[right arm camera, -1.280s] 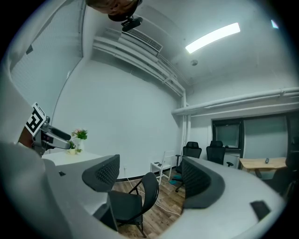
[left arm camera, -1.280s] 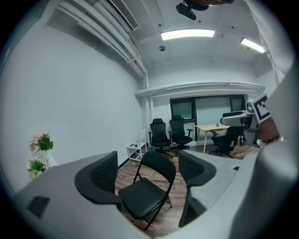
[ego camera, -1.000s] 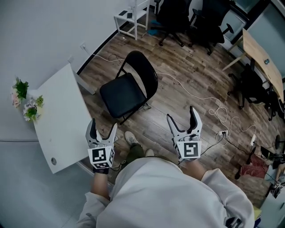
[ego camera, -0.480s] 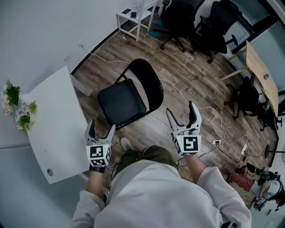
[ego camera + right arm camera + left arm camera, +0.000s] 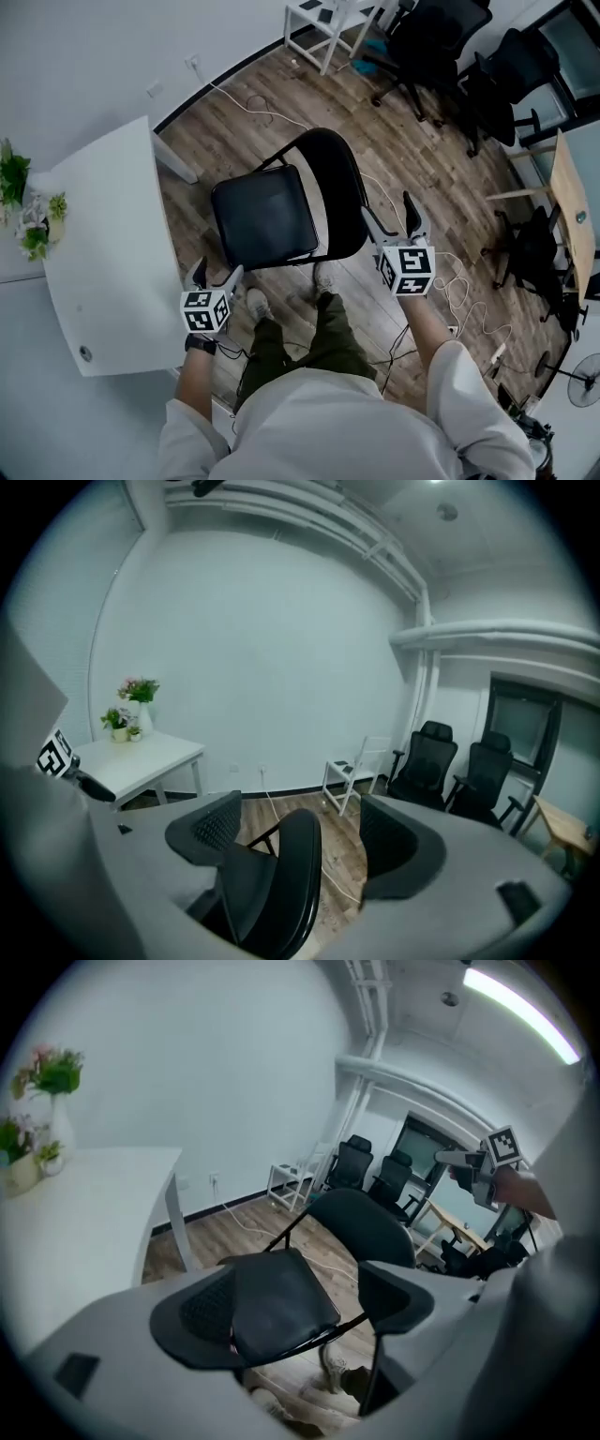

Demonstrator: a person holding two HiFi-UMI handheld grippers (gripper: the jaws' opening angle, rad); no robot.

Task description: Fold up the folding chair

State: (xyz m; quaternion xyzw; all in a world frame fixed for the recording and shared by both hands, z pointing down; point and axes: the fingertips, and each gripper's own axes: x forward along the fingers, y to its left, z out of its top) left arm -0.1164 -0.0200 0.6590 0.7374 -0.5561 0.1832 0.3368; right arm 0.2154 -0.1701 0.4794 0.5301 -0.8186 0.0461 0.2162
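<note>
Evidently poised for the fold, the left gripper hangs with jaws spread and empty by the seat corner at lower left, the right gripper likewise spread beside the backrest, while the folding chair stands open mid-frame.

A white table stands by the wall on a wood floor. Flowers sit at its wall-side end. Just beyond the table, a white cable runs across the floor from an outlet. Farther off are a small white stand and black office chairs. A wooden desk stands well apart from the table.
</note>
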